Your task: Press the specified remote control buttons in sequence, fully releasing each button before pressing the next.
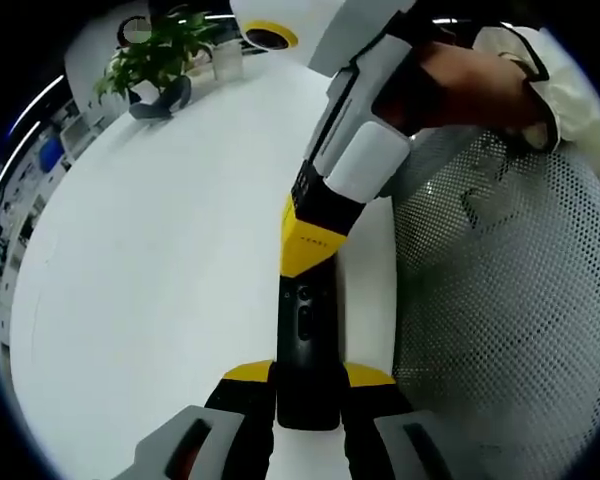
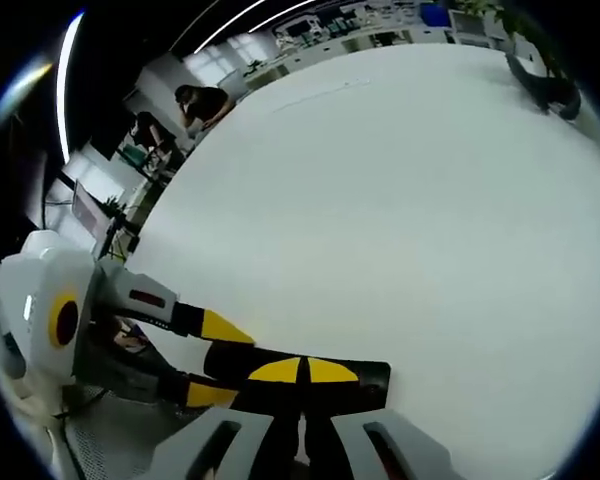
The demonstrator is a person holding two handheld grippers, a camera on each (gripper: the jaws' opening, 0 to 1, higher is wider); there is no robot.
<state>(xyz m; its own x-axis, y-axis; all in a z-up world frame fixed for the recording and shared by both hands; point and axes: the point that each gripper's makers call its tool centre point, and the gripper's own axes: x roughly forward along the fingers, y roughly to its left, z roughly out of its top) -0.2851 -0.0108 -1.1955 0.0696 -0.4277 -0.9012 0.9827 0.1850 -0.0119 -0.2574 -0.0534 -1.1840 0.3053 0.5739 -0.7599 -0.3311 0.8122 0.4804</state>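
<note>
My left claw (image 1: pixel 306 405) is clamped on the single black remote (image 1: pixel 305 335), holding it by its near end just above the white counter (image 1: pixel 150 280); my right claw (image 1: pixel 310 245) has its yellow tips drawn together and set on the remote's far end, past the round buttons. I judge a press is underway or about to be; I should push straight down with only the tips, keep the left grip firm so the remote cannot tilt, then lift fully clear before the next button. Beyond the remote, far across the counter, stands one potted plant (image 1: pixel 152 55).
</note>
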